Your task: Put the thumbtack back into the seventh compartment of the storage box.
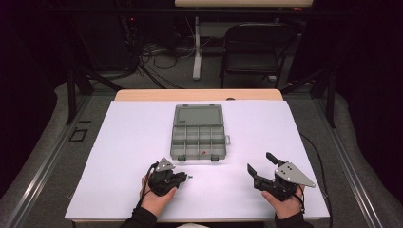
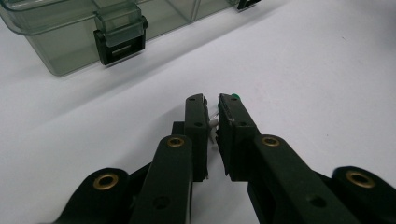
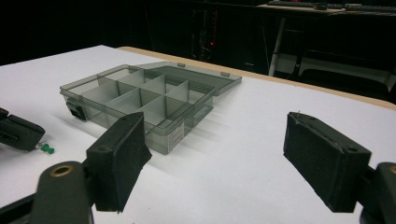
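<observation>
Pinching a green pushpin [image 2: 235, 97] at the very tips of its closed jaws near the open compartment box [image 1: 198, 137], the left gripper [image 2: 212, 105] is risking dropping it, while the right gripper [image 3: 219, 154] is waiting wide open.

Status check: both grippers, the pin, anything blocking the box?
Left gripper shut on small green-headed push pin, low over the white table. Right gripper open, empty. Clear plastic compartment box open; path unobstructed.
</observation>
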